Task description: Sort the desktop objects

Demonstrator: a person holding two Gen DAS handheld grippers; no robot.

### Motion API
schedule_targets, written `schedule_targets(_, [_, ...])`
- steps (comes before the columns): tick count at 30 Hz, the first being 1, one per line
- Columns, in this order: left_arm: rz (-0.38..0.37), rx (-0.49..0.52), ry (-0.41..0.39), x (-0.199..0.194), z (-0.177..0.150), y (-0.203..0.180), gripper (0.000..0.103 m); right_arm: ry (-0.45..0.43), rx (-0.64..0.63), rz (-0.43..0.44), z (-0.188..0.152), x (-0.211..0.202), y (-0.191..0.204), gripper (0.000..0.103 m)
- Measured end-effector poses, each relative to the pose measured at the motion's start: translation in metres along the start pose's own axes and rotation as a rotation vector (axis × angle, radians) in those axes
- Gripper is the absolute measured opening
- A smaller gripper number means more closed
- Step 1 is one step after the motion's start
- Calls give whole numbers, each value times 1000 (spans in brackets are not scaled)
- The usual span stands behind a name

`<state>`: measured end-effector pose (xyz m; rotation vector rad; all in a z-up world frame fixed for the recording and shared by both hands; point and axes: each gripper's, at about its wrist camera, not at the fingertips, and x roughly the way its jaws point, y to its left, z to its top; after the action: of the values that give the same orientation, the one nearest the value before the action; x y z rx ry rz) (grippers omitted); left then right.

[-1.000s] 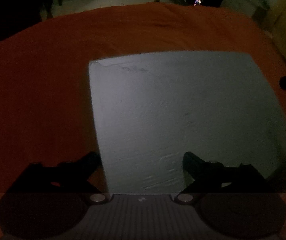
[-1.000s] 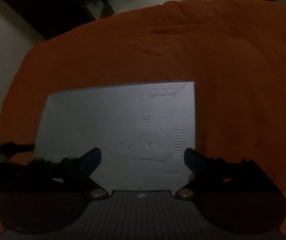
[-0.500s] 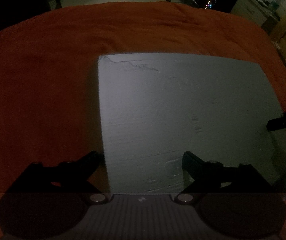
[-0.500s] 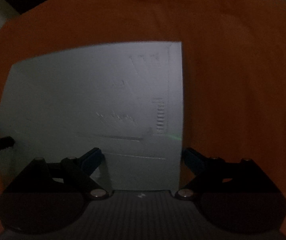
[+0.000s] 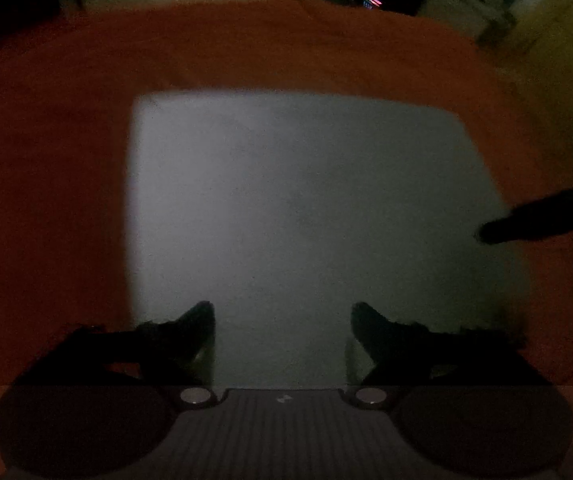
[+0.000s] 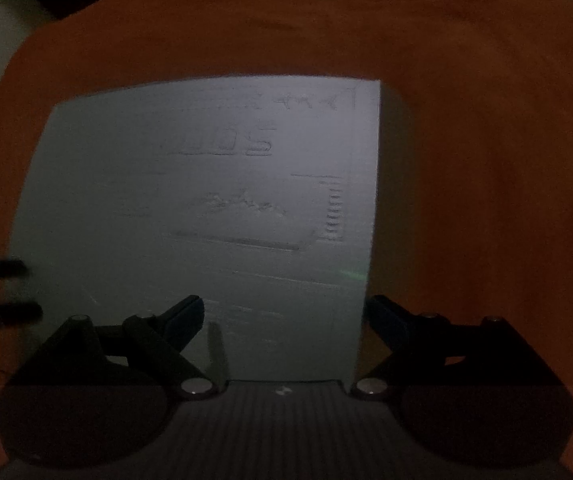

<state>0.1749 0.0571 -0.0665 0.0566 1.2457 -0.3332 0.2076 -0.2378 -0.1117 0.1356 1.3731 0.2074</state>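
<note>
A flat grey board (image 5: pixel 298 208) was seen lying on the orange cloth (image 5: pixel 46 160), with embossed marks visible in the right wrist view. The left gripper (image 5: pixel 282 320) was held above its near part, its jaws apart after just narrowing, nothing gripped between them; the right gripper (image 6: pixel 284 316) was spread wide across the board's right edge, also empty
</note>
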Motion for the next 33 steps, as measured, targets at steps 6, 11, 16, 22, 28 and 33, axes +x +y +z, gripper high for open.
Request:
schedule_targets(6, [73,-87,-14,-6,-2,37,83,30,29,13,1,9,-13,92])
schedule_targets(11, [28,-179,14,7,-7,58,84,39,41,36,5,10,-19,93])
schedule_targets(16, [-69,-221,13,17,-8,59,94,33,35,58,-6,9,-22,95])
schedule_targets(22, [-139,-258,-3,28,-17,65,103,24,47,139,-14,17,-41,100])
schedule_targets(28, [-131,-240,35,26,-22,46,99,12,33,141,-14,6,-34,99])
schedule_targets(33, [-133,-232,30,5,-20,42,100,-10,36,147,-15,-10,-32,99])
